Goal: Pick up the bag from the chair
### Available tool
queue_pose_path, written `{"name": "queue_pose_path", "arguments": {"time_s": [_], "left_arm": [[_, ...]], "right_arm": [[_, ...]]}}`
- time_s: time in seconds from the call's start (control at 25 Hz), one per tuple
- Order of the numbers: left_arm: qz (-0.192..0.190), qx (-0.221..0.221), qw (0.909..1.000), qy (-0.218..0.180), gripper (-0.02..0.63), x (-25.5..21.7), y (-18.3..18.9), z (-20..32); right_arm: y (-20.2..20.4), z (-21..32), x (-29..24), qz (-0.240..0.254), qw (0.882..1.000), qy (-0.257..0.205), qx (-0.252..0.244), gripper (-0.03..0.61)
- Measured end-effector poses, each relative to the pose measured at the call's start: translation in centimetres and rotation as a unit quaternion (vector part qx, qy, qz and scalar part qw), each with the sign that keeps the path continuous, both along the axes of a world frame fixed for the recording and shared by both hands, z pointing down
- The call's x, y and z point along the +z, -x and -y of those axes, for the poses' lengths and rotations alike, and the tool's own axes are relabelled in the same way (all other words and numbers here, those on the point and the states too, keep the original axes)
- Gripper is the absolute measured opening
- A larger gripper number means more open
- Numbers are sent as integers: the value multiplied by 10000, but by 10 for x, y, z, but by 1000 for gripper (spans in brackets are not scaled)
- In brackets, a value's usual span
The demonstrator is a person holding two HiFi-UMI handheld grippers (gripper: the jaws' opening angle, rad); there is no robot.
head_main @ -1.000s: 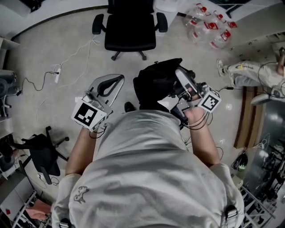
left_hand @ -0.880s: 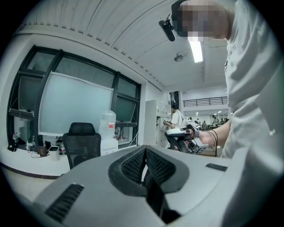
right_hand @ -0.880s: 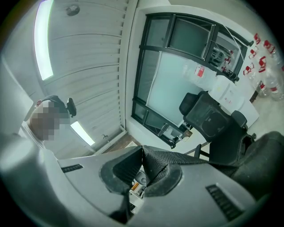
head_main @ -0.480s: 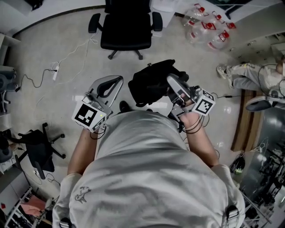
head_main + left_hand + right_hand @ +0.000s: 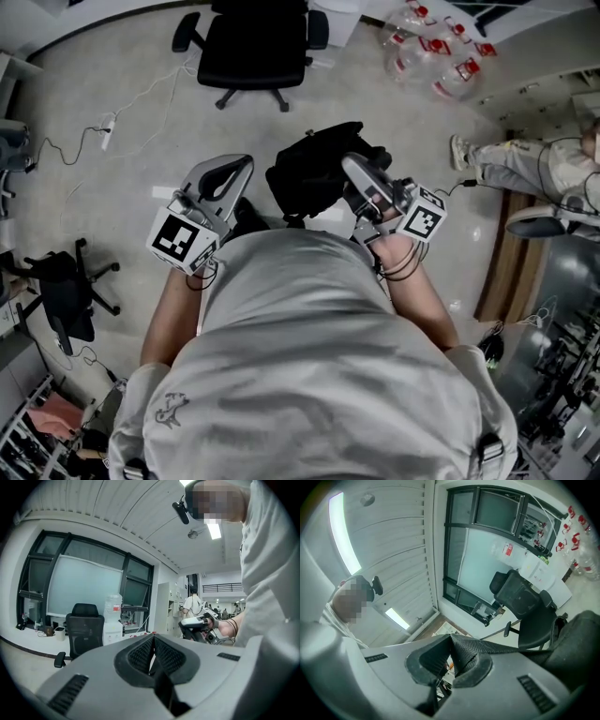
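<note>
While gripping the strap (image 5: pixel 495 648) of the black bag (image 5: pixel 309 173) tight between the closed jaws of the right gripper (image 5: pixel 451 641), holding the bag above the floor (image 5: pixel 141 159), well apart from the chair (image 5: pixel 248 52), with the left gripper (image 5: pixel 153 644) closed on nothing

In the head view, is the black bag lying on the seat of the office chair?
No, the bag hangs by its strap from the right gripper, well apart from the chair, whose seat is bare.
</note>
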State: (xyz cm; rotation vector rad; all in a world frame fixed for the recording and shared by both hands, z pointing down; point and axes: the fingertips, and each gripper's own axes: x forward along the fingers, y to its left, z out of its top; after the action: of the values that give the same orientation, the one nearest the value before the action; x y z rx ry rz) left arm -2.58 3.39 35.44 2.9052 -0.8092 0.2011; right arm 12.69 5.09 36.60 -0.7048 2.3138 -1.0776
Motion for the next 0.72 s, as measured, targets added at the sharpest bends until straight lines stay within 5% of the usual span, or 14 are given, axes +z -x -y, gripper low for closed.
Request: {"name": "queue_pose_path", "arguments": {"time_s": [0.72], "left_arm": [[-25, 79, 10000, -35, 12, 3, -45, -61]], "right_arm": [[-50, -60, 15, -83, 9998, 128, 124, 32]]}}
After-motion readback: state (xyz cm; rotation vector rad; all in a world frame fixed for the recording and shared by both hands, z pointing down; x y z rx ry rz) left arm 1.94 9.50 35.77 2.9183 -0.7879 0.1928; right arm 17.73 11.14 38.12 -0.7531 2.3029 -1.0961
